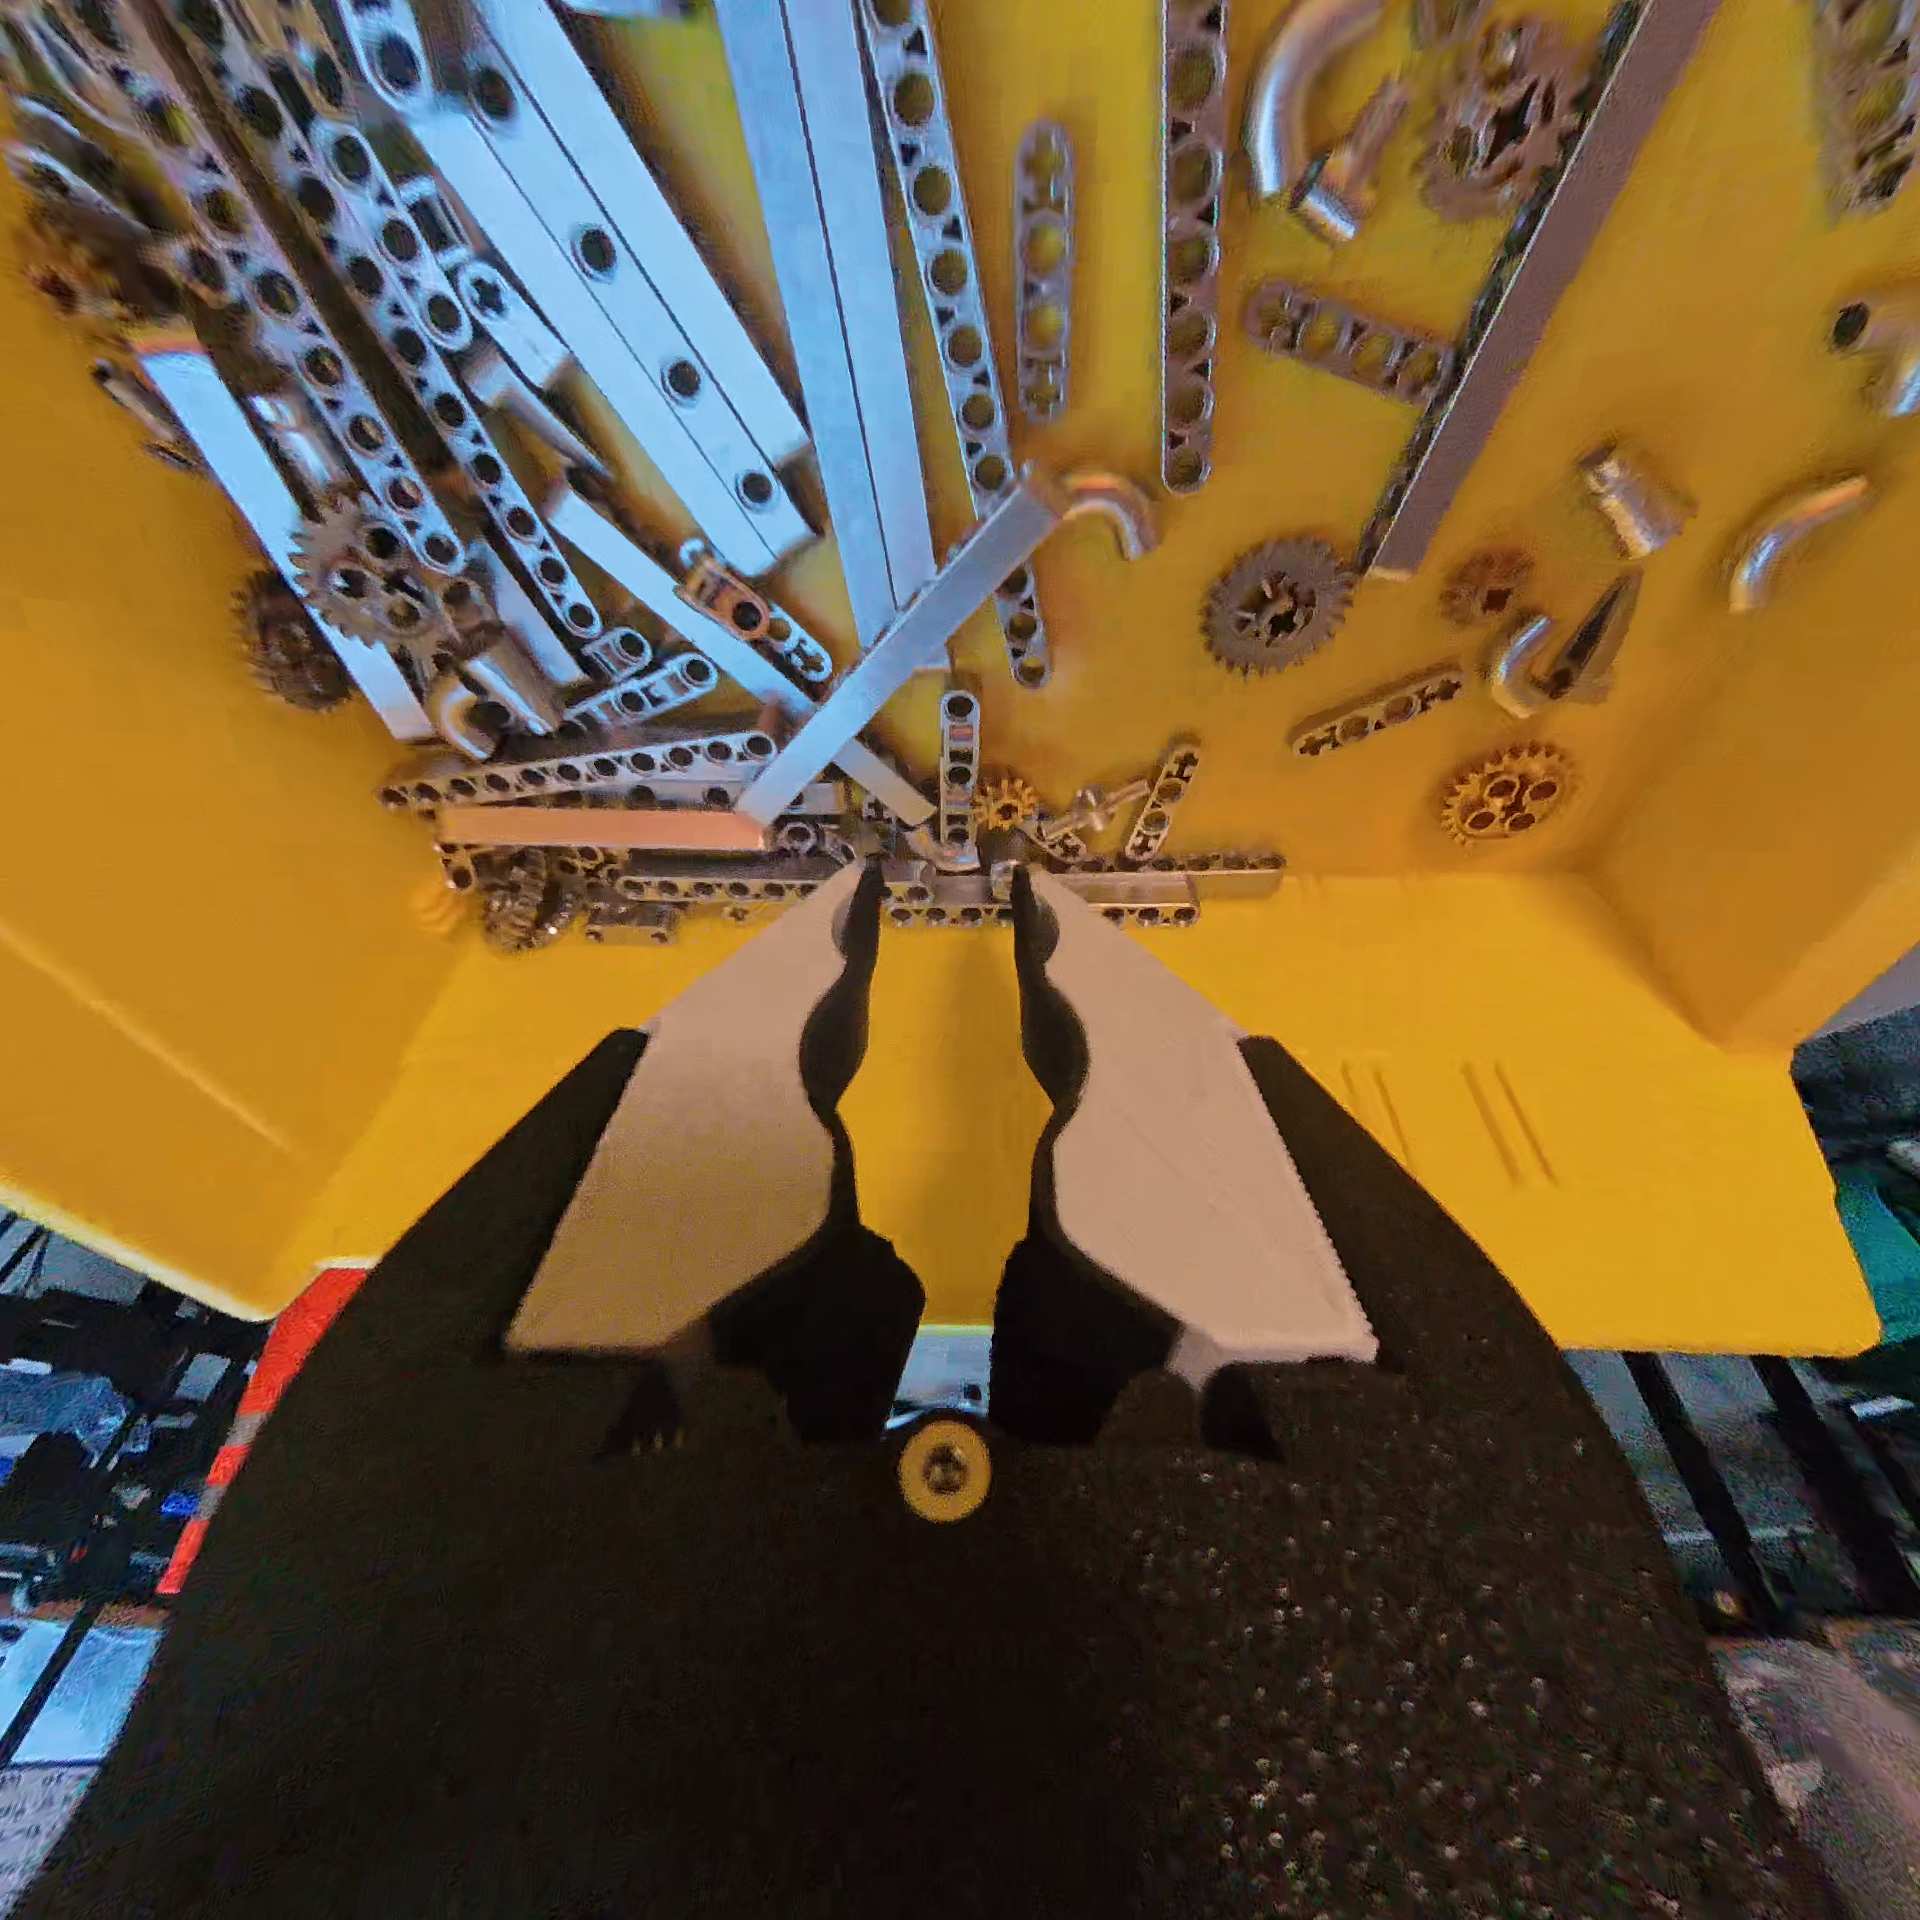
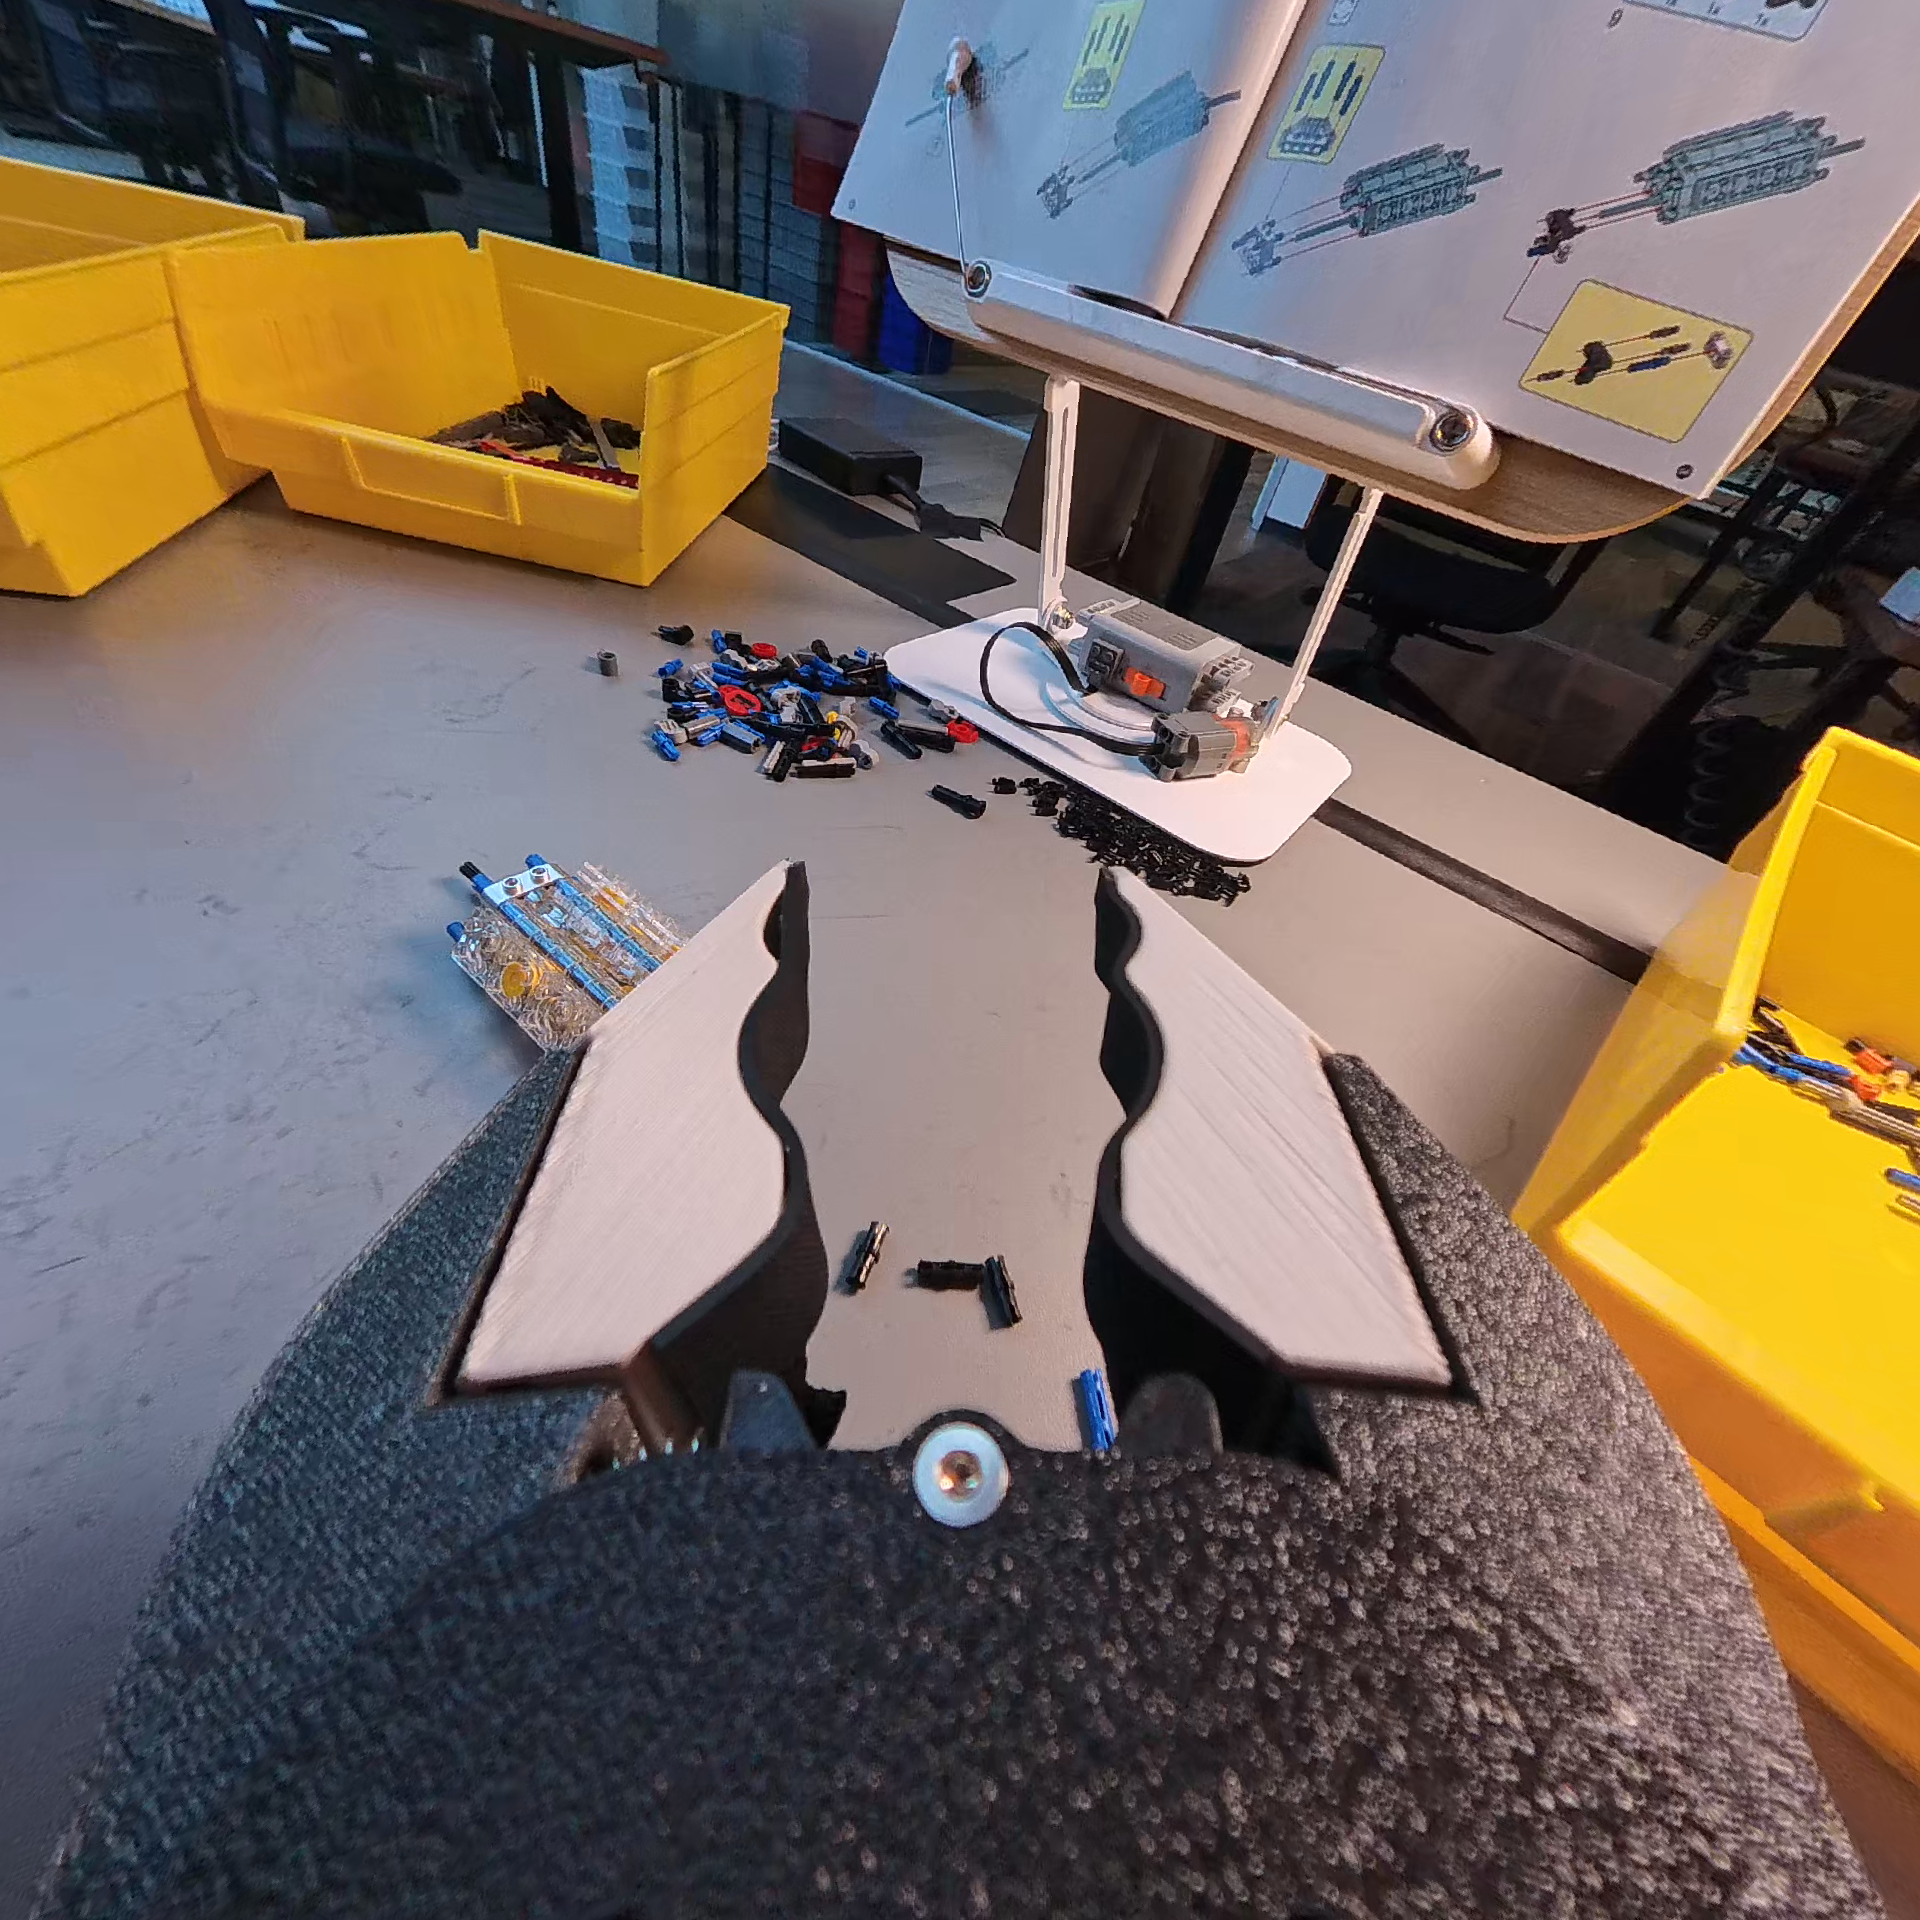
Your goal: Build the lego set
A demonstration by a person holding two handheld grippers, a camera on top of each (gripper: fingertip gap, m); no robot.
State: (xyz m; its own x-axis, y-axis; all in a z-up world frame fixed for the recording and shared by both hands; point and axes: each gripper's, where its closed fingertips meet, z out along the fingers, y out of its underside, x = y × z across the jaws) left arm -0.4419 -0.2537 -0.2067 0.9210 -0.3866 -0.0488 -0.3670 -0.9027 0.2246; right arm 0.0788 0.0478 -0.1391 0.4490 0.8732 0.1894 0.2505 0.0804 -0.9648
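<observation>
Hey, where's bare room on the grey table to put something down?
Free: the broad stretch left of the right gripper, between the yellow bin and the clear brick assembly. Crowded: the small-parts pile and black pins beside the white stand base.

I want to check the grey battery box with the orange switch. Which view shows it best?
The right wrist view: the grey battery box sits in clear sight on the white stand base, its black cable looping beside it. The left wrist view shows none of it, only the left gripper reaching into a yellow bin of grey beams.
</observation>
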